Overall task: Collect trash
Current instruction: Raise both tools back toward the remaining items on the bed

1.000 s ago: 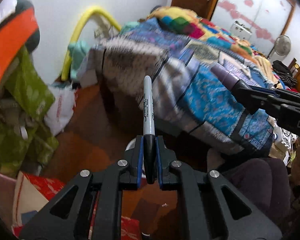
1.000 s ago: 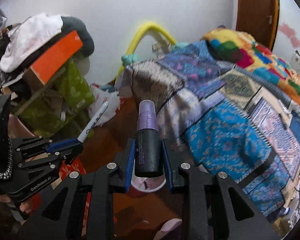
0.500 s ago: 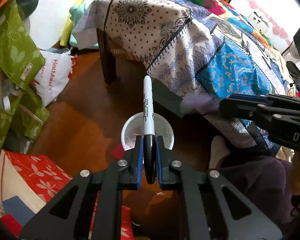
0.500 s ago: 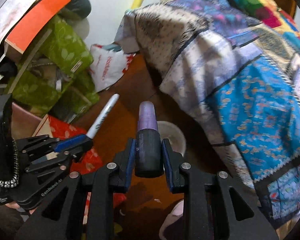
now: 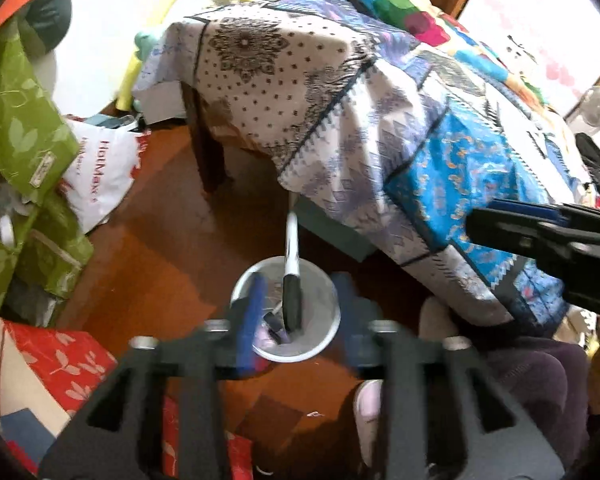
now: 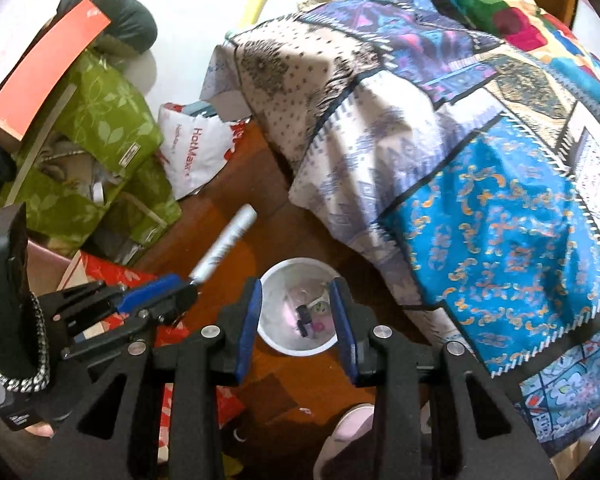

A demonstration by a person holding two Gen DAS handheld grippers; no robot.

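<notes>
Nearest, at the bottom centre of the left wrist view, shows the left gripper [image 5: 298, 308] blurred, with jaws just opened partway and clamping nothing. Catches the marker [image 5: 292, 280] loose between the blue pads [image 5: 252, 312], touching neither, black cap down and white barrel pointing up the frame. Sits right over the white bin [image 5: 300, 356] on the brown floor [image 5: 160, 264], with the cap overlapping the bin's mouth. From the right wrist view, has the marker blurred at the left gripper's tip, left of centre; cannot tell contact there. At bottom centre of that view, shows the right gripper [image 6: 296, 300] with jaws just opened a little further, empty, framing the bin. Holds a dark bottle [image 6: 303, 320] and small scraps inside the bin. Left of the bin, places a red bag [image 5: 60, 360] at the lower left. Further up the left side, stacks green bags [image 5: 20, 132] and a white bag [image 5: 104, 168]. Fills the upper right with a quilt [image 5: 420, 140] hanging off a bed.
</notes>
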